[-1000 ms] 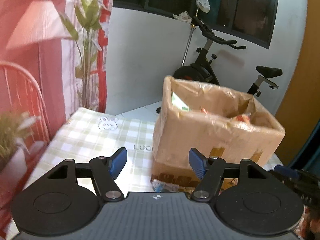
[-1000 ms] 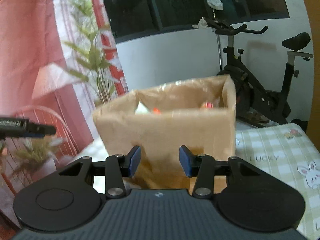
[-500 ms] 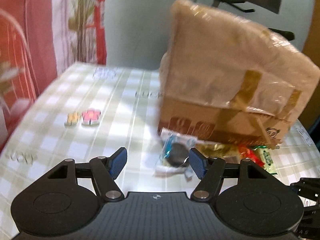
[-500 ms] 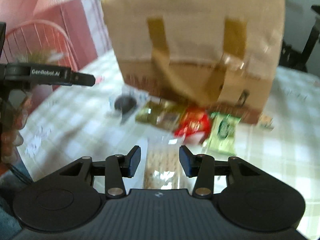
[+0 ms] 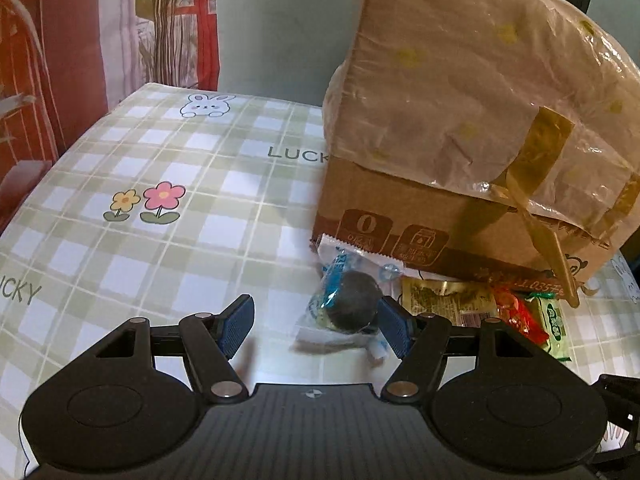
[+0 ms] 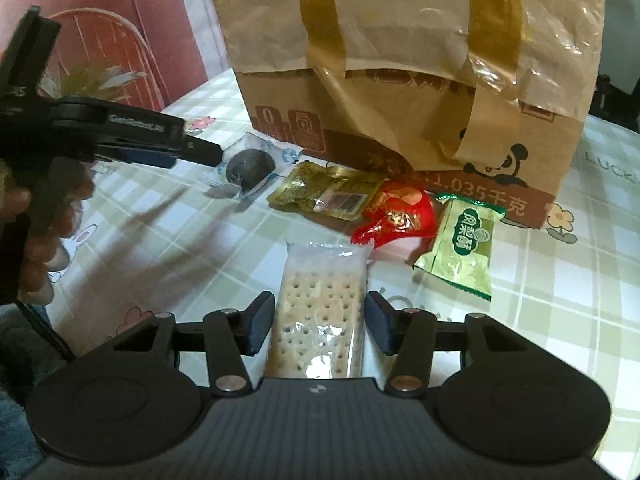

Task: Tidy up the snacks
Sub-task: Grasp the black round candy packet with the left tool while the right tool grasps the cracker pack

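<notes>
My left gripper (image 5: pixel 316 330) is open just above the checked tablecloth (image 5: pixel 160 160). A dark round snack in a clear and blue wrapper (image 5: pixel 352 308) lies by its right finger. My right gripper (image 6: pixel 320 328) straddles a clear pack of crackers (image 6: pixel 322 304) that lies flat on the cloth. Its jaws are opening, and the pads stand just off the pack's sides. Beyond the crackers lie a gold-green pack (image 6: pixel 328 192), a red wrapper (image 6: pixel 396 216) and a green pastry pack (image 6: pixel 464 248). The round snack (image 6: pixel 250 168) also shows there, under the left gripper (image 6: pixel 196 152).
A tall cardboard box wrapped in taped plastic (image 5: pixel 460 120) stands right behind the snacks, also seen as the box (image 6: pixel 400 60). A hand (image 6: pixel 36 232) holds the left gripper at the left edge. Red curtains and a plant stand beyond the table's far left side.
Both grippers have come down from box-top height and tilted toward the table, so the snacks are now in view. The right jaws stand wider, now around the cracker pack.
</notes>
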`<state>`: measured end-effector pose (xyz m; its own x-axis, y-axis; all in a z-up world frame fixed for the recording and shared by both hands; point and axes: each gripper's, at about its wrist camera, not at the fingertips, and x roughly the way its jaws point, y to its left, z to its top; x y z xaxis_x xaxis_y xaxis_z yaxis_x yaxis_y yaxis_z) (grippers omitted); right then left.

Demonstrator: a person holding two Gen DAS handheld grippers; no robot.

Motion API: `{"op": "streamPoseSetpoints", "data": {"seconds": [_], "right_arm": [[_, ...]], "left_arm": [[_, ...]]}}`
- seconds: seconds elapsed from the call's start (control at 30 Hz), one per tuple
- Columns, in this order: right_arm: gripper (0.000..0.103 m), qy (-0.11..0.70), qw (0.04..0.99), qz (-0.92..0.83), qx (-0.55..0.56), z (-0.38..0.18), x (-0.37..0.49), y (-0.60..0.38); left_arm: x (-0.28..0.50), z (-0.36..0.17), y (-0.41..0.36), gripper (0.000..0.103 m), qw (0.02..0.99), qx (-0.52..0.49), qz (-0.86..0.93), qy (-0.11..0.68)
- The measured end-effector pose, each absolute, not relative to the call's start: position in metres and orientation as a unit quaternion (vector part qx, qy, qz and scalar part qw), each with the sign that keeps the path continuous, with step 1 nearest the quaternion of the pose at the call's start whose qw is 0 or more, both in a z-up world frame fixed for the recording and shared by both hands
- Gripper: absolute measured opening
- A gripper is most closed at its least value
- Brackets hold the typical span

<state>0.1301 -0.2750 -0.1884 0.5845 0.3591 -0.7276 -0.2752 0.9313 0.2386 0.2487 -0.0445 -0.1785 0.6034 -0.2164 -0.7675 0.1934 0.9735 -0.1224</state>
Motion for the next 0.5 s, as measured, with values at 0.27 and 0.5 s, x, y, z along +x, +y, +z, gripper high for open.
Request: {"op": "streamPoseSetpoints", "data": {"seconds": [0.27, 0.5], "right_arm": [[0.052, 0.424, 0.876, 0.227, 0.043, -0.188, 0.140, -0.283], [0.052, 0.422, 0.876, 0.227, 0.051, -0.188, 0.137, -0.292]], "left_arm": [[0.261, -0.185, -0.073, 0.072, 0.887, 0.026, -0.129, 0.443], [0.273, -0.203, -0.085, 0.070, 0.877, 0.042, -0.120, 0.463]]}}
